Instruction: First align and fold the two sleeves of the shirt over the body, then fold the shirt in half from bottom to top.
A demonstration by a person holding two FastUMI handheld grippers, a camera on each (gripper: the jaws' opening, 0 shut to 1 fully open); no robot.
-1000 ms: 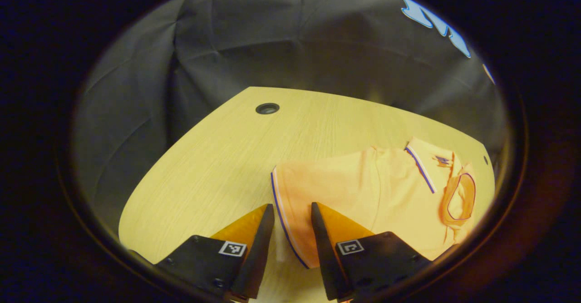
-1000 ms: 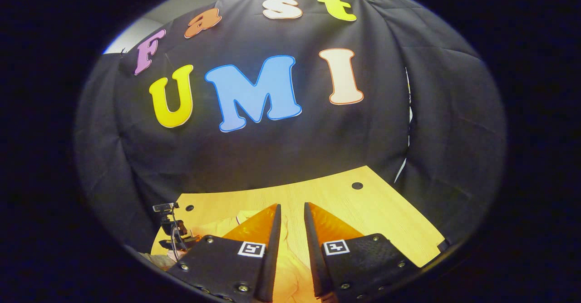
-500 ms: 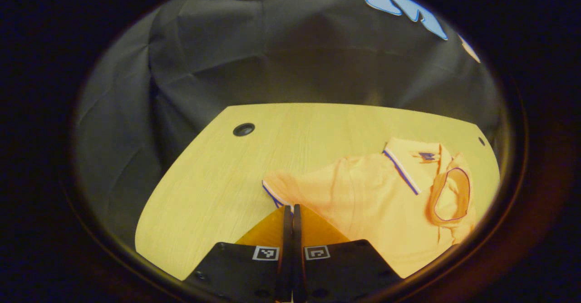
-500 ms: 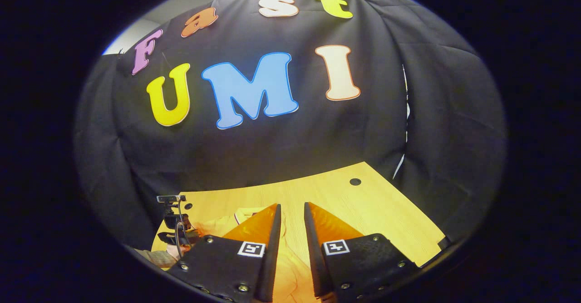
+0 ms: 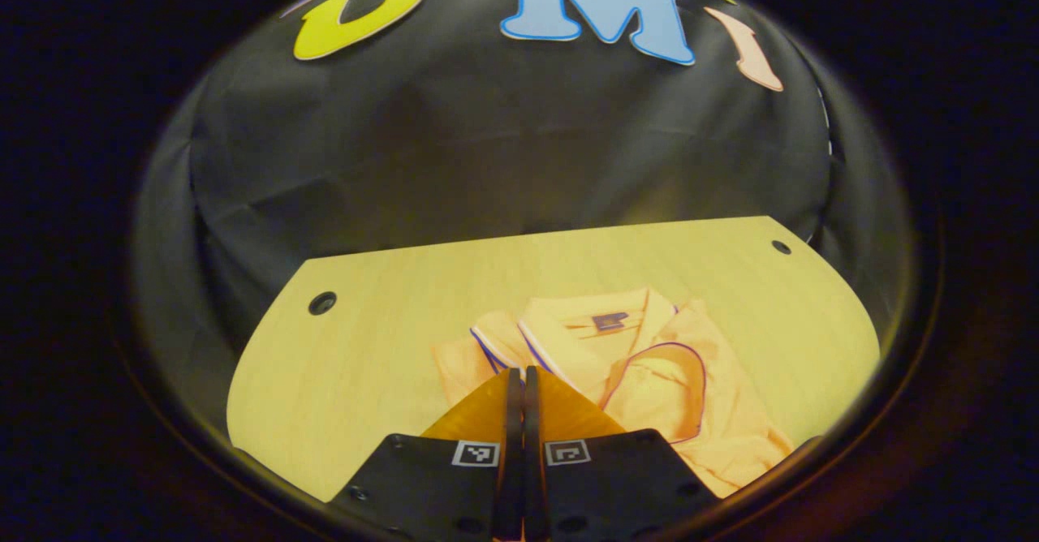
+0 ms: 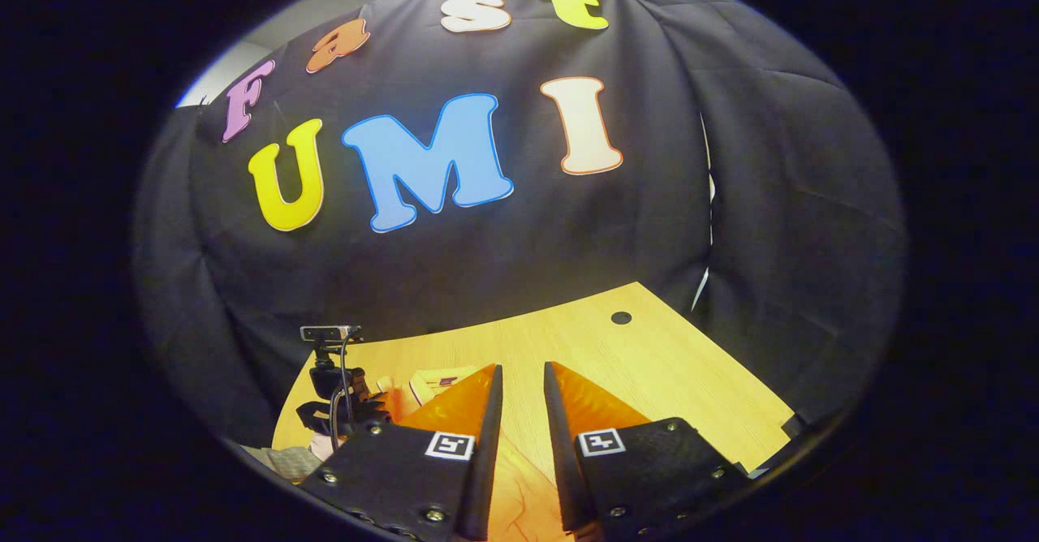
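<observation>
An orange polo shirt [image 5: 657,372] with blue-and-white trim lies on the wooden table [image 5: 365,355], collar [image 5: 601,323] toward the far wall. My left gripper [image 5: 517,373] is shut on the striped cuff of one sleeve [image 5: 489,346], which is pulled in over the shirt's body beside the collar. In the right gripper view, my right gripper [image 6: 522,367] stands open with a narrow gap, low over orange fabric [image 6: 518,485] that shows between its fingers without being pinched. The left gripper [image 6: 333,400] and the hand holding it show at the lower left, by the shirt's collar end [image 6: 430,381].
The table has round cable holes [image 5: 322,303] [image 5: 781,247] near its far corners, and one hole [image 6: 621,317] shows in the right gripper view. Black cloth walls close the booth behind and on both sides. Bare wood [image 6: 666,380] lies right of the shirt.
The left gripper closed on the sleeve cuff, then carried it in across the shirt toward the collar. The right gripper stayed open and hardly moved.
</observation>
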